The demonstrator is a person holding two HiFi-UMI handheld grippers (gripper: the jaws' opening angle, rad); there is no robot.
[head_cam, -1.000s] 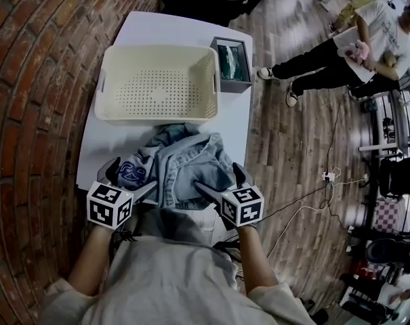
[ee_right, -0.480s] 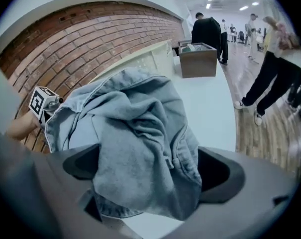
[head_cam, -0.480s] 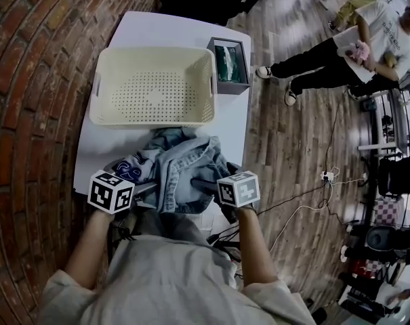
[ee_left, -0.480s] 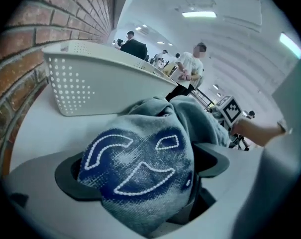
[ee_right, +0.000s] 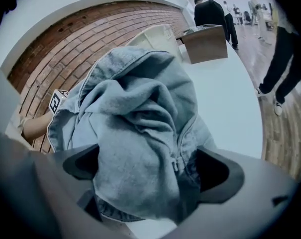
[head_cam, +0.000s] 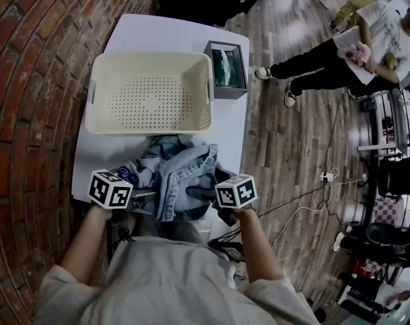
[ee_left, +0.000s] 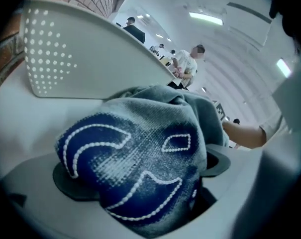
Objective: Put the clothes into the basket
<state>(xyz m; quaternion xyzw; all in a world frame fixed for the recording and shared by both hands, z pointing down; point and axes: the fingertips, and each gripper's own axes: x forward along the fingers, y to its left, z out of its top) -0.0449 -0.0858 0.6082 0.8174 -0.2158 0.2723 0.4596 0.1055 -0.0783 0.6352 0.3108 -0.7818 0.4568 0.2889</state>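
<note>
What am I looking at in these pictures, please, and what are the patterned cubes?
A person holds two tongs; the patterned cubes are part of them. The head view comes from a camera on the person's head, looking down. The two gripper views come from cameras riding on the left tongs and right tongs, looking along their jaws. On the white table lie a heap of denim, an empty cream basket beyond it, and a grey box beside the basket. Both tongs stand wide open around the denim; the left have just been opening. Neither seems to pinch it yet.
</note>
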